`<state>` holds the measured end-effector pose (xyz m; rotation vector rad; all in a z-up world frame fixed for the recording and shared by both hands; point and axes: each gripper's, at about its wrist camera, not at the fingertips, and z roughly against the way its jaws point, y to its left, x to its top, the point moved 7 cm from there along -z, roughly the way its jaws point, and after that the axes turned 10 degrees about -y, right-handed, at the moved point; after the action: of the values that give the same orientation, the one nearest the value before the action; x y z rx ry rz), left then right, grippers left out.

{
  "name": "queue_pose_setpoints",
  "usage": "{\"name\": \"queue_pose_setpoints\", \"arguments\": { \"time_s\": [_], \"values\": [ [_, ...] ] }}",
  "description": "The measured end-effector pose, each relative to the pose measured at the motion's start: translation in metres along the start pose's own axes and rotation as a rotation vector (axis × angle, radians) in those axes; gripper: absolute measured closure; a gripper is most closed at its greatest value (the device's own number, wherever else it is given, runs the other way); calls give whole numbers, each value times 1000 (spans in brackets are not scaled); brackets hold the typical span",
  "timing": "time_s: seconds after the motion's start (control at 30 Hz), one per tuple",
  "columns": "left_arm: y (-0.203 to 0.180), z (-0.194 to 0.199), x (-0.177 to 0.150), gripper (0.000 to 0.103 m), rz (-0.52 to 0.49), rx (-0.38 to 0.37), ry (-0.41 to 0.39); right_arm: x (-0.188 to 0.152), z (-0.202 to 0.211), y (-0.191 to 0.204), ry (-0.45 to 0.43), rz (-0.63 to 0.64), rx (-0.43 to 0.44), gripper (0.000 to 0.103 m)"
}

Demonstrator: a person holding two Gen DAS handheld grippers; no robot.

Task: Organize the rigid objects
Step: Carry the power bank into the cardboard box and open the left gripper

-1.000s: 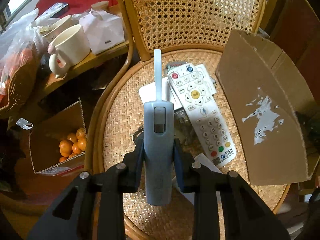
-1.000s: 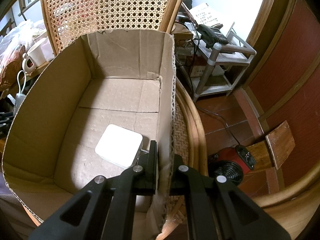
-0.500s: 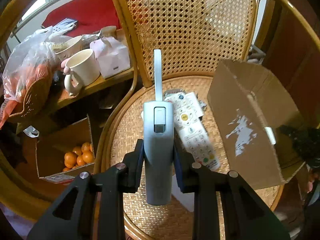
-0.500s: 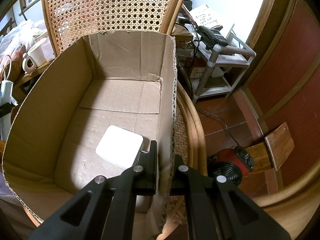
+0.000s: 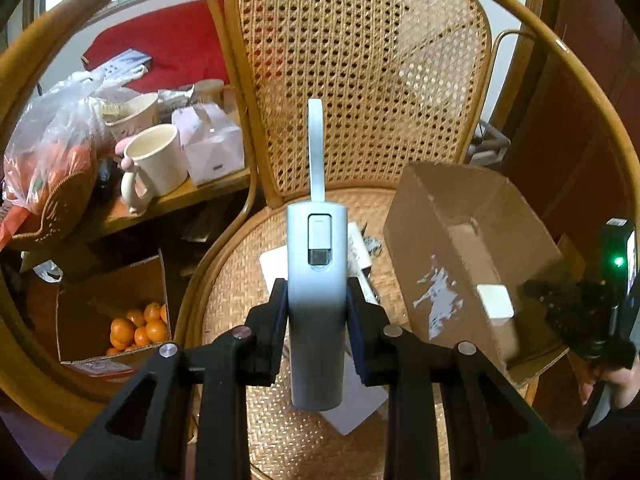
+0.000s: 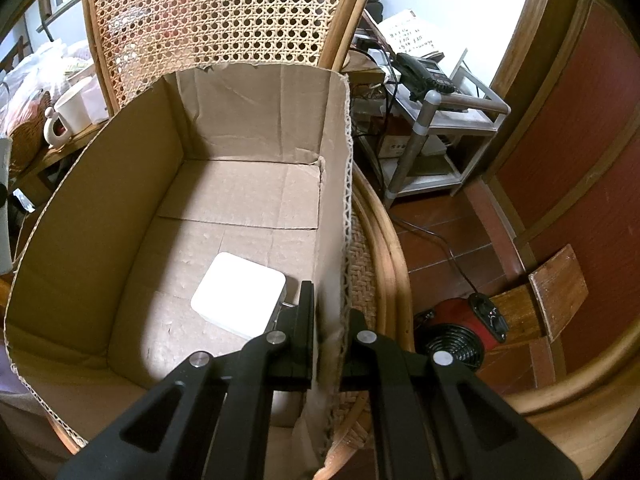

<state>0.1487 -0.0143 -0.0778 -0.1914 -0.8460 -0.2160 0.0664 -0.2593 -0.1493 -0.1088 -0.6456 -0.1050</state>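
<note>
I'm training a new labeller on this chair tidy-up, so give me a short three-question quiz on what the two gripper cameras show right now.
1. True or false: the left gripper is shut on the grey device.
2. What do the right gripper's fingers pinch? A) the cardboard box's wall B) the white square block C) the cane chair back
3. Fill in: the only thing inside the cardboard box is a ____.

Key:
1. True; it is held clear above the chair seat.
2. A.
3. White square block, lying on the box floor near the pinched wall.
</note>
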Motion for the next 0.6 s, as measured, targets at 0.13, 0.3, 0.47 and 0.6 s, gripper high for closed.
{"name": "queue_pose_setpoints", "arguments": {
  "time_s": [0.13, 0.3, 0.47, 0.6],
  "values": [
    [-9, 4, 7, 77, 11, -15, -28, 0, 0, 0, 0, 0, 0, 96],
    [-28, 12, 18, 77, 11, -45, -90, 0, 0, 1, 1, -1, 1, 96],
    [-51, 22, 31, 77, 13, -111, -172, 1, 0, 1, -5, 2, -3, 96],
    [-71, 30, 39, 77, 11, -172, -226, 3, 1, 0, -16, 7, -8, 96]
  ]
}}
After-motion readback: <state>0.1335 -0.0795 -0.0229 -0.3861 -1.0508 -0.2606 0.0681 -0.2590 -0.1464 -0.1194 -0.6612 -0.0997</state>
